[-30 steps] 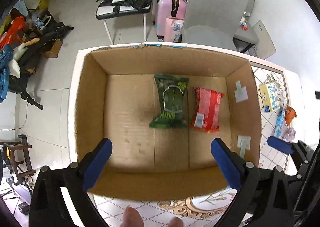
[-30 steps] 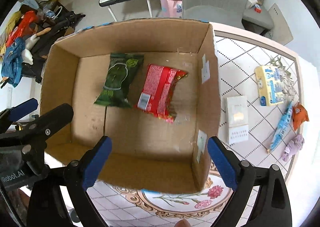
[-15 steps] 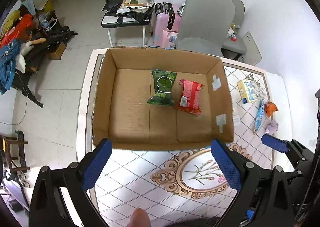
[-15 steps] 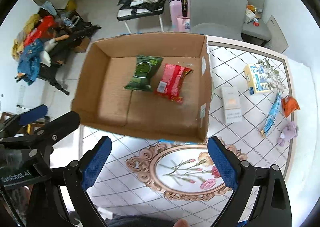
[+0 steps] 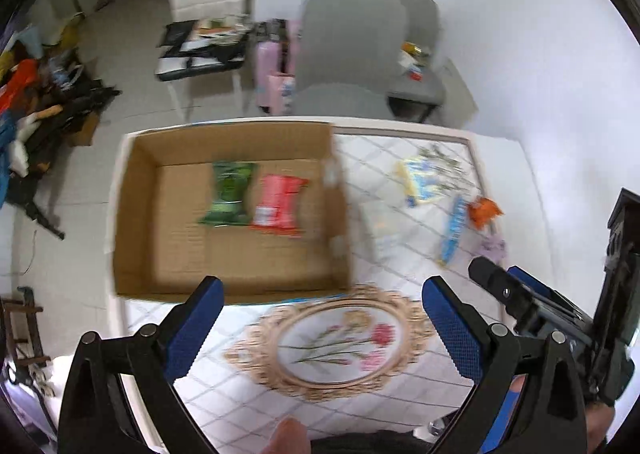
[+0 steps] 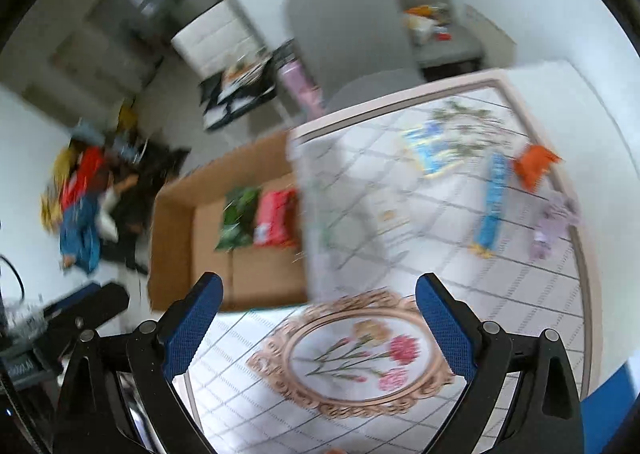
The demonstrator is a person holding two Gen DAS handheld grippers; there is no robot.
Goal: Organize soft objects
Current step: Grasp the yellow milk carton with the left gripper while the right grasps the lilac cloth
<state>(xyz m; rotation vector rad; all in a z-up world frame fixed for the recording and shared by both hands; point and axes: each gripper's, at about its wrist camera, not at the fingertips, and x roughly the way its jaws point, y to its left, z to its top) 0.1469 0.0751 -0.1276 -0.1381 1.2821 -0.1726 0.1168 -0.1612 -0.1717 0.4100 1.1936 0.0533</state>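
Note:
A cardboard box (image 5: 136, 214) stands on the table's left part and holds a green packet (image 5: 228, 194) and a red packet (image 5: 278, 204). On the tablecloth to its right lie a yellow-blue pack (image 5: 418, 180), a white pack (image 5: 380, 224), a blue packet (image 5: 452, 230), an orange packet (image 5: 484, 210) and a small purple soft thing (image 5: 494, 246). My left gripper (image 5: 320, 328) is open and empty, above the table's near part. My right gripper (image 6: 318, 322) is open and empty; it shows at the right of the left view (image 5: 504, 290). Both views are blurred.
A floral oval medallion (image 5: 340, 346) is printed on the tablecloth near the front edge. Grey chairs (image 5: 348, 54) stand behind the table. A white chair with clutter (image 5: 204, 34) and a pile of clothes (image 5: 24, 94) are on the floor to the left.
Both grippers have pulled back and up from the box and swung right; the loose items on the tablecloth now sit nearer the middle of both views. Both stay open.

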